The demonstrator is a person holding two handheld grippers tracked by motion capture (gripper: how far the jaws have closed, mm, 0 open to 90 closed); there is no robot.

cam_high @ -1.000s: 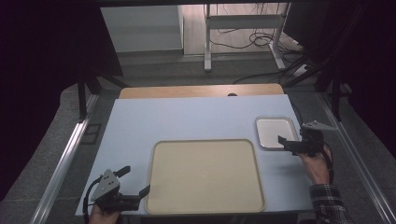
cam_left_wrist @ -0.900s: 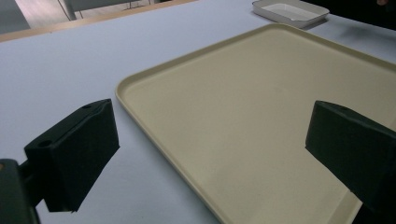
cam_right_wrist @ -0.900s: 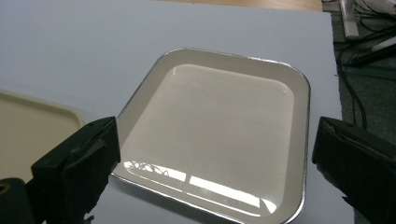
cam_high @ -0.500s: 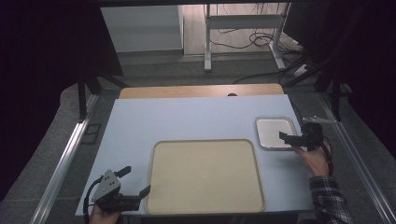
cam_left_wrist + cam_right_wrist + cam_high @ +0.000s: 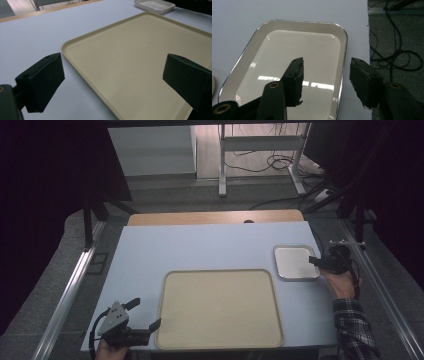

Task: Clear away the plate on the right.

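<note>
Right gripper (image 5: 325, 75) at small white tray (image 5: 287, 62) near table's right edge — jaws just closing, half-open, straddling tray's rim, pads not yet pressing. Left gripper (image 5: 112, 82) wide open, empty — beside large beige tray (image 5: 140, 50) corner.

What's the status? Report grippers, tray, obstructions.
Right gripper closing, jaws astride small metal tray rim, not yet clamped. Left gripper open beside beige tray. Nothing obstructing.
</note>
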